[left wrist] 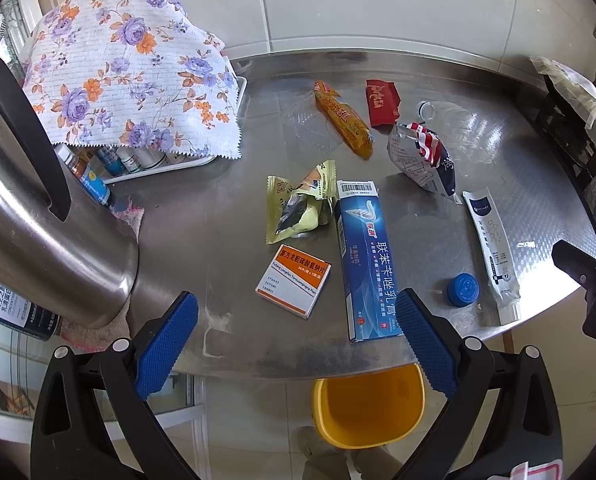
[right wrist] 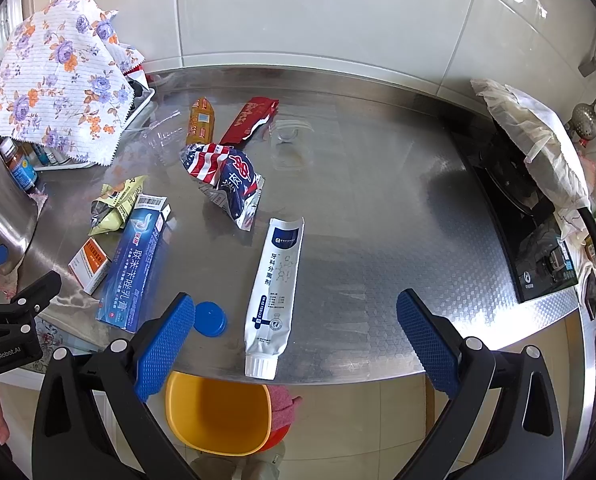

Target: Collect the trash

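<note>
Hovered over near table (left wrist: 218, 352) edge, both grippers (left wrist: 296, 320) (right wrist: 296, 320) wide apart, empty. Lay scattered: blue box (left wrist: 368, 260), white tube (right wrist: 274, 284), cap (right wrist: 210, 319), wrappers (left wrist: 300, 204). Sat below, on floor: yellow bin (right wrist: 218, 420)

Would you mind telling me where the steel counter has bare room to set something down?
Free: the wide stretch between the white tube and the black stove, and the back strip along the wall. Crowded: the left half, from the blue box to the red wrapper.
</note>
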Action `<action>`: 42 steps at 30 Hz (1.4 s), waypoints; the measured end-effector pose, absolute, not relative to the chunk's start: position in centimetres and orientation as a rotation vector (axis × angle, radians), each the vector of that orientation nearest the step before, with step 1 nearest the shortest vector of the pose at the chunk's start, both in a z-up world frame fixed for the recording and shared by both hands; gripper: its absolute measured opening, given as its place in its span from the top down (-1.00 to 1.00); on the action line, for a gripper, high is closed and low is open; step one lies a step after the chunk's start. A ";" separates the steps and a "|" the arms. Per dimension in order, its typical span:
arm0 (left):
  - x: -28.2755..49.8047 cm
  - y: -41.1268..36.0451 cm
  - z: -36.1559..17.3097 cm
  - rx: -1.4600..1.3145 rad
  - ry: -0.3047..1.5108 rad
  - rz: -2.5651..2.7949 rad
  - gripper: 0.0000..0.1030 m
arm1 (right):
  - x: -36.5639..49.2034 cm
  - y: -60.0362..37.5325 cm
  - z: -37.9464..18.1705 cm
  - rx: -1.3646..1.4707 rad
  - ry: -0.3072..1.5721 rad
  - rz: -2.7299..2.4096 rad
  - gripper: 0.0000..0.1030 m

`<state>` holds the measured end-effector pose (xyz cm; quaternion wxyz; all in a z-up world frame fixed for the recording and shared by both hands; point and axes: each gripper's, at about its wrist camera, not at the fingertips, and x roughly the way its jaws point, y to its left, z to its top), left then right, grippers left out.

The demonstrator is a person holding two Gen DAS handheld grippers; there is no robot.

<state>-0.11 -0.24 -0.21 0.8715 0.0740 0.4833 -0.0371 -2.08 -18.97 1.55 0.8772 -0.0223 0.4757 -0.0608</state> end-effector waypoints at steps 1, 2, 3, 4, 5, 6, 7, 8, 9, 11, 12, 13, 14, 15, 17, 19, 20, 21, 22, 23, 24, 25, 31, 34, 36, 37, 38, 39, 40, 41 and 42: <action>-0.1 -0.3 -0.2 0.154 1.011 -0.078 -0.91 | -2.1 -18.9 1.6 -0.047 0.992 -0.127 -0.95; -0.1 -0.3 -0.2 0.152 1.011 -0.078 -0.91 | -2.1 -18.9 1.6 -0.045 0.992 -0.125 -0.95; -0.1 -0.3 -0.2 0.151 1.012 -0.077 -0.91 | -2.1 -19.0 1.5 -0.043 0.992 -0.126 -0.95; -0.1 -0.3 -0.2 0.151 1.013 -0.077 -0.91 | -2.1 -19.1 1.5 -0.044 0.992 -0.128 -0.95; -0.1 -0.3 -0.2 0.150 1.014 -0.075 -0.91 | -2.1 -19.1 1.5 -0.044 0.992 -0.128 -0.95; -0.1 -0.3 -0.2 0.150 1.015 -0.075 -0.91 | -2.1 -19.2 1.4 -0.043 0.995 -0.127 -0.95; 0.0 -0.2 -0.2 0.148 1.016 -0.075 -0.91 | -2.1 -19.3 1.4 -0.044 0.995 -0.128 -0.95; 0.0 -0.1 -0.3 0.144 1.017 -0.076 -0.91 | -2.1 -19.3 1.3 -0.045 0.997 -0.128 -0.95; 0.0 0.0 -0.3 0.139 1.018 -0.076 -0.91 | -2.1 -19.3 1.3 -0.045 0.998 -0.129 -0.95; 0.0 0.4 -0.4 0.121 1.021 -0.079 -0.91 | -2.2 -19.4 1.2 -0.046 0.999 -0.131 -0.95; 0.1 0.6 -0.5 0.113 1.022 -0.079 -0.91 | -2.2 -19.4 1.1 -0.044 0.999 -0.133 -0.95; 0.1 0.9 -0.6 0.105 1.026 -0.082 -0.91 | -2.2 -19.4 1.0 -0.044 1.002 -0.134 -0.95; 0.1 1.1 -0.7 0.100 1.028 -0.082 -0.91 | -2.2 -19.4 0.9 -0.045 1.002 -0.135 -0.95; 0.2 1.3 -0.9 0.095 1.031 -0.081 -0.91 | -2.2 -19.4 0.8 -0.046 1.002 -0.136 -0.95; 0.5 1.7 -1.5 0.085 1.042 -0.083 -0.90 | -2.1 -19.7 0.3 -0.035 1.008 -0.137 -0.95; 0.9 1.8 -2.4 0.082 1.056 -0.085 -0.90 | -2.0 -20.2 -0.2 -0.016 1.017 -0.141 -0.95; 1.1 1.9 -2.8 0.081 1.062 -0.088 -0.89 | -1.9 -20.4 -0.6 -0.009 1.024 -0.151 -0.95; 1.3 2.1 -3.2 0.078 1.069 -0.094 -0.88 | -1.9 -20.6 -0.9 -0.003 1.030 -0.155 -0.95; 1.6 2.1 -3.7 0.076 1.076 -0.099 -0.86 | -1.8 -20.8 -1.1 0.001 1.037 -0.159 -0.95; 1.8 2.2 -4.3 0.075 1.082 -0.104 -0.83 | -1.7 -21.0 -1.5 0.002 1.046 -0.165 -0.95; 2.1 2.2 -4.8 0.080 1.087 -0.107 -0.78 | -1.6 -21.2 -1.8 0.003 1.054 -0.170 -0.95; 2.4 2.2 -5.3 0.090 1.095 -0.108 -0.77 | -1.4 -21.3 -2.1 0.006 1.061 -0.173 -0.95; 4.1 2.3 -8.0 0.113 1.136 -0.100 -0.74 | -0.6 -22.4 -3.8 0.024 1.090 -0.194 -0.95; 4.6 2.3 -8.7 0.119 1.146 -0.098 -0.74 | 0.0 -22.9 -4.7 0.040 1.110 -0.201 -0.95; 4.9 2.3 -9.1 0.122 1.146 -0.098 -0.77 | 0.5 -23.0 -5.2 0.051 1.120 -0.199 -0.95; 5.0 2.4 -9.1 0.118 1.143 -0.100 -0.78 | 0.7 -23.0 -5.5 0.058 1.122 -0.195 -0.95; 5.2 2.4 -9.1 0.111 1.142 -0.103 -0.78 | 0.9 -23.0 -5.7 0.061 1.124 -0.191 -0.95; 5.3 2.4 -9.2 0.106 1.141 -0.104 -0.78 | 1.2 -23.0 -5.9 0.064 1.127 -0.185 -0.95; 5.4 2.5 -9.2 0.101 1.140 -0.106 -0.80 | 1.4 -22.8 -6.1 0.068 1.129 -0.178 -0.95; 5.5 2.5 -9.3 0.098 1.133 -0.110 -0.83 | 1.6 -22.7 -6.3 0.073 1.130 -0.171 -0.95; 5.6 2.5 -9.3 0.101 1.126 -0.113 -0.84 | 1.9 -22.5 -6.5 0.074 1.134 -0.165 -0.95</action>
